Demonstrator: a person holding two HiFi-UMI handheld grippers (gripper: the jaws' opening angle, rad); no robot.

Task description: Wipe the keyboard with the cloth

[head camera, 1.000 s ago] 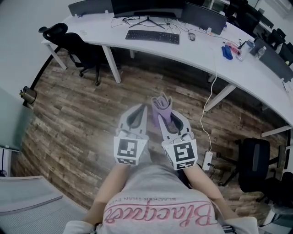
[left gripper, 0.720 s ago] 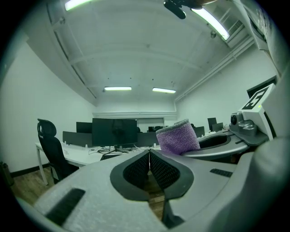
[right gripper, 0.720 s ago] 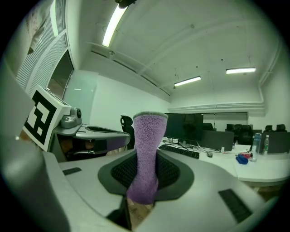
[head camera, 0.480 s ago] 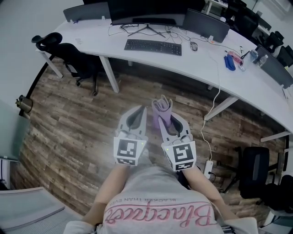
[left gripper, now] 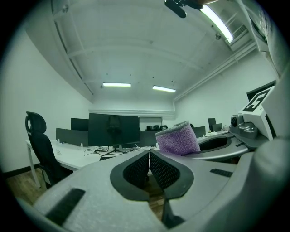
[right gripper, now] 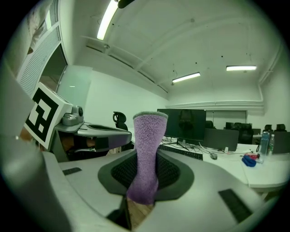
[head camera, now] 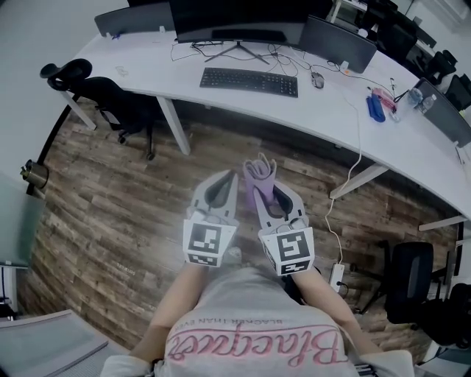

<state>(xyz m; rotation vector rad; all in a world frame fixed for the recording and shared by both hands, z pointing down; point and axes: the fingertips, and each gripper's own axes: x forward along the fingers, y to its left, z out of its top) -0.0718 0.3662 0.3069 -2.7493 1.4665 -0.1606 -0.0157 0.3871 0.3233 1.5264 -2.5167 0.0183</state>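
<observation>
A black keyboard lies on the long white desk, in front of a dark monitor; it also shows small in the right gripper view. My right gripper is shut on a folded purple cloth, which sticks up between its jaws. My left gripper is beside it, shut with nothing held. Both are held over the wooden floor, well short of the desk. The purple cloth shows to the right in the left gripper view.
A black office chair stands at the desk's left end, another at lower right. A mouse, cables, blue items and further monitors are on the desk. A power strip lies on the floor.
The desk and keyboard have slid lower and closer in the head view as the person walks toward them. Both grippers keep their pose, the cloth still held.
</observation>
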